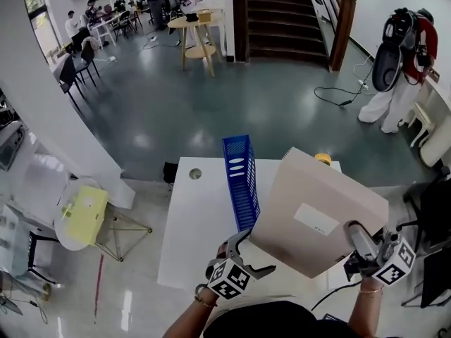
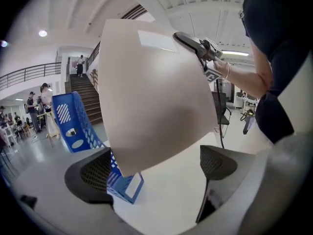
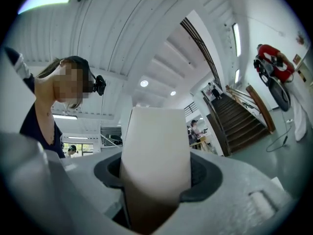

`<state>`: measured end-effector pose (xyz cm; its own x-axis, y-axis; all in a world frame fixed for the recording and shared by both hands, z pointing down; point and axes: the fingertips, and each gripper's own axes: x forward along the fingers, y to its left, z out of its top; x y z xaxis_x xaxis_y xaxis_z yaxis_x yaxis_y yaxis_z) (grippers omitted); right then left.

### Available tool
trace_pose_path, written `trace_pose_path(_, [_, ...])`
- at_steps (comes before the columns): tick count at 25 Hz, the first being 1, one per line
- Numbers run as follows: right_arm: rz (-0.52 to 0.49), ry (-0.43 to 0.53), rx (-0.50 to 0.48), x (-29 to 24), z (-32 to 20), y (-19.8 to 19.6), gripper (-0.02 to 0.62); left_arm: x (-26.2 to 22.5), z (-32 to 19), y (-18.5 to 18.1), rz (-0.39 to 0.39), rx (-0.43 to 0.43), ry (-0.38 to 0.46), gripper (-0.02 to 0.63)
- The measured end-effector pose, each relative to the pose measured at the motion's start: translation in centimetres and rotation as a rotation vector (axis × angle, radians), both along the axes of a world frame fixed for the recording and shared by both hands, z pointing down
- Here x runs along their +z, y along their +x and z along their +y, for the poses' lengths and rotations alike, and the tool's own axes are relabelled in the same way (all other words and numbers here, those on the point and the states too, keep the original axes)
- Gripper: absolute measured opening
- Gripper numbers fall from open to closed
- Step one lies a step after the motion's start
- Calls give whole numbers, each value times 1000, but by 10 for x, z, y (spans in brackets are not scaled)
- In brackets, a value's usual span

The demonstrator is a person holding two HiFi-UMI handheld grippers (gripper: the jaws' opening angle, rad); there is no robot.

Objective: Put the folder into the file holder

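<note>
A large beige folder (image 1: 317,210) with a white label hangs tilted in the air over the right half of the white table (image 1: 197,224). My right gripper (image 1: 358,246) is shut on its lower right edge; in the right gripper view the folder (image 3: 155,146) fills the space between the jaws. My left gripper (image 1: 248,253) is open just below the folder's lower left corner. In the left gripper view that corner of the folder (image 2: 156,97) hangs over the gap without touching either pad. The blue mesh file holder (image 1: 240,178) stands upright on the table, left of the folder, and the file holder (image 2: 73,126) also appears behind the left jaw.
A small yellow object (image 1: 323,158) peeks out behind the folder at the table's far edge. A round side table with a yellow item (image 1: 83,213) and a wire stool (image 1: 123,231) stand on the floor to the left. A person in red (image 1: 405,69) stands far right.
</note>
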<state>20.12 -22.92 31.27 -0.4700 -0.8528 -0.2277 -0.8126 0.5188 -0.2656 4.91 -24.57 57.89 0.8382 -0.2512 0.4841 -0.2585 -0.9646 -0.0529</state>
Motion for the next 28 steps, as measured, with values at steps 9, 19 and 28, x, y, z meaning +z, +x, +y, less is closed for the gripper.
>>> trace_pose_path(9, [41,117,170,-49,-25,-54,268,5,-13,-68,11,-32,-16,455])
trace_pose_path(19, [64,97,325,-59,-60,-85,270,-3,-42,-122,104,-178,3,116])
trace_pose_path(28, [92,66,469,-63,-77,-98,270,-8,-59,-159,193,-245,-109,-2])
